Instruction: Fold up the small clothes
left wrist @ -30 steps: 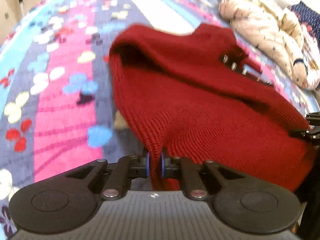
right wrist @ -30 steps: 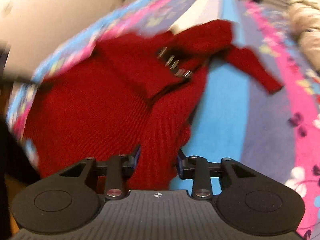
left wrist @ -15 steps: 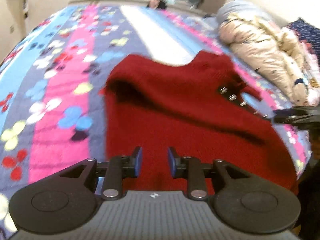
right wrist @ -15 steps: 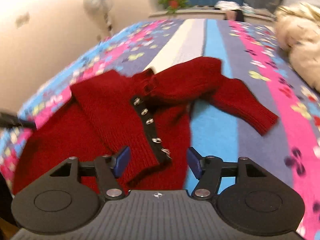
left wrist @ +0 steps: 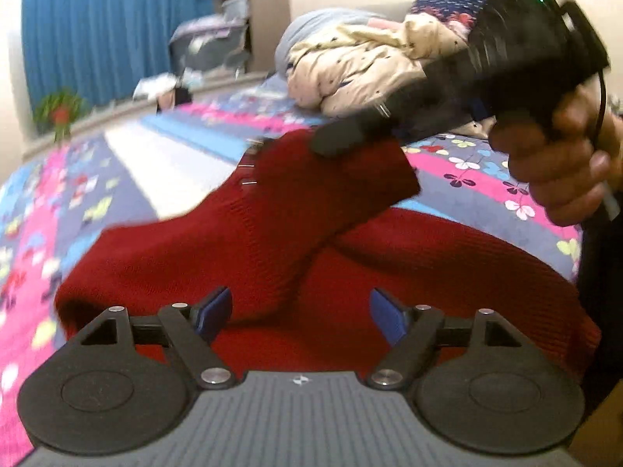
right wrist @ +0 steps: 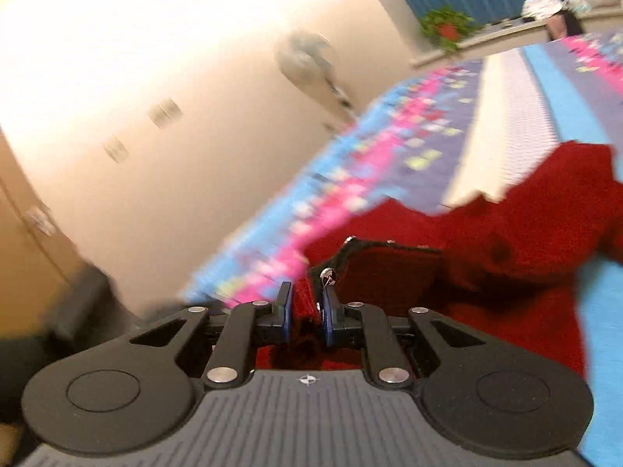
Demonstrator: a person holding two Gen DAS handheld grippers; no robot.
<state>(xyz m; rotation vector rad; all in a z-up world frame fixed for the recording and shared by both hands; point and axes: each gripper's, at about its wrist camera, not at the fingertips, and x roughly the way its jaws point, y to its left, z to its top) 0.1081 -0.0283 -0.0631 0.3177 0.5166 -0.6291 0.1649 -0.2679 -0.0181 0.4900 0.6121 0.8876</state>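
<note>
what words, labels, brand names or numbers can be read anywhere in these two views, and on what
None: no readable word, brand or number in either view.
Left gripper body: a small round white mark, a symbol without letters.
Right gripper body: the same kind of mark, no text.
Red sweater: no tag or print shows.
Bedspread: flower pattern only.
Wall plates: too blurred to read.

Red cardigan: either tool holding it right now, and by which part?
The right tool, jaws closing, pinches the red cardigan by its dark snap-button edge. The left tool, jaws opening, holds nothing; the knit lies loose between its fingers.
</note>
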